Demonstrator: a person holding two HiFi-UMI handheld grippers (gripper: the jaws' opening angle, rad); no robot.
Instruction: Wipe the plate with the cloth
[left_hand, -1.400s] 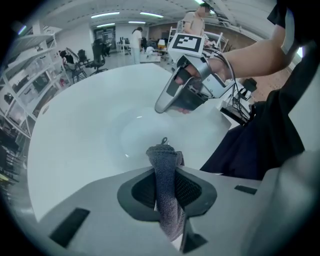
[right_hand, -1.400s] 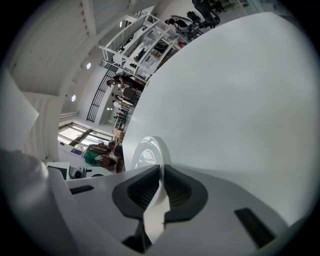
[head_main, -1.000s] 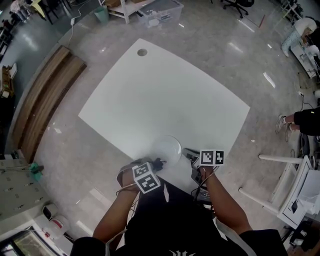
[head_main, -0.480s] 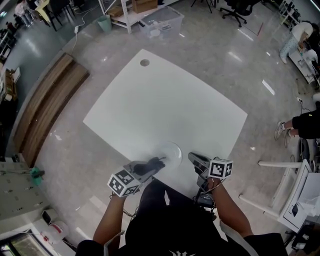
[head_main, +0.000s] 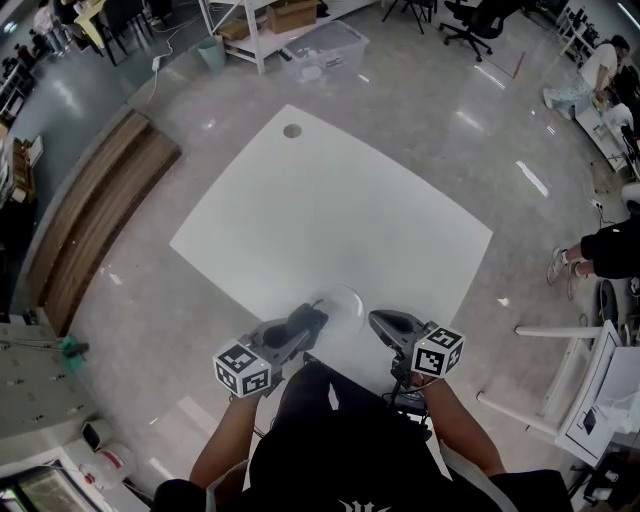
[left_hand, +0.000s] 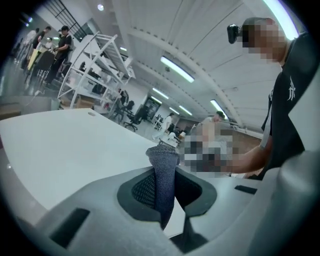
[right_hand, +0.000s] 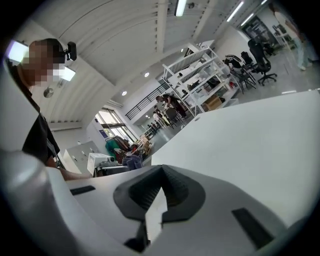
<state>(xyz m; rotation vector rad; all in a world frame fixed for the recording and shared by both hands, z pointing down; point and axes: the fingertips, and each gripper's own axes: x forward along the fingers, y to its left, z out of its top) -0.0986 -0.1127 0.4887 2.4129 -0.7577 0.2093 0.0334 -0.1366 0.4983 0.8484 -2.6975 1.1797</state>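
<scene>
Dark knitted cloth (left_hand: 163, 172) is pinched upright between the jaws of the left gripper (head_main: 314, 316). The right gripper (head_main: 376, 320) has its jaws pressed together with nothing in them. Both point at the plate (head_main: 340, 298), the left tip at its near rim. The plate sits on the white table (head_main: 330, 200), close to the person's edge.

Head view: high, steeply down on white table (head_main: 330, 220). Left, right gripper views: close, low, near-level across same table.
</scene>
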